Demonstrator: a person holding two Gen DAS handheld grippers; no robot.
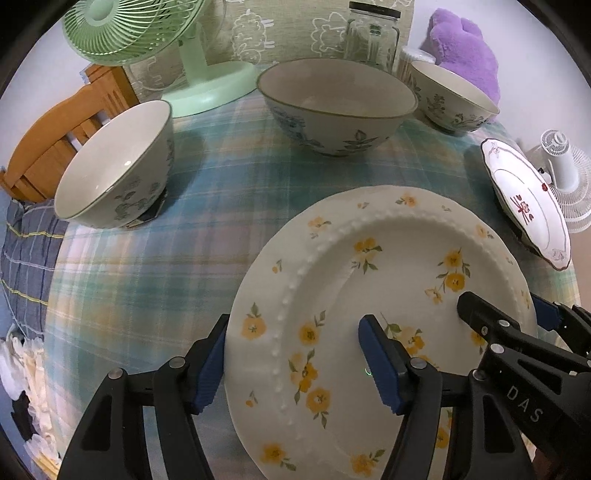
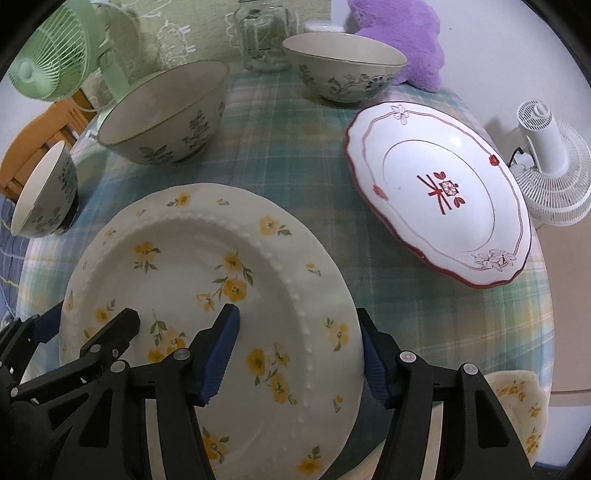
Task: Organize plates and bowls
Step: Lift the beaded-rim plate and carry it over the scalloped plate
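A cream plate with yellow flowers (image 1: 369, 266) (image 2: 177, 258) lies on the checked tablecloth in front of me. My left gripper (image 1: 297, 325) straddles its left rim: the outer pad lies at the edge and the inner pad hangs over the well, short of the beaded ridge. My right gripper (image 2: 297, 314) straddles the right rim the same way. Both stand open. Each shows in the other's view: right gripper (image 1: 506, 314), left gripper (image 2: 88, 325). Behind stand a large floral bowl (image 1: 338, 107) (image 2: 166, 114), two small floral bowls (image 1: 114, 166) (image 1: 452, 98) and a red-trimmed plate (image 2: 436, 192).
A green fan (image 1: 133, 29), a glass jar (image 1: 373, 33) and a purple plush (image 1: 465, 44) line the back. A white fan (image 2: 554, 166) stands off the table's right edge. A wooden chair (image 1: 55, 129) is at the left. Another yellow-flowered dish (image 2: 517, 398) shows at the lower right.
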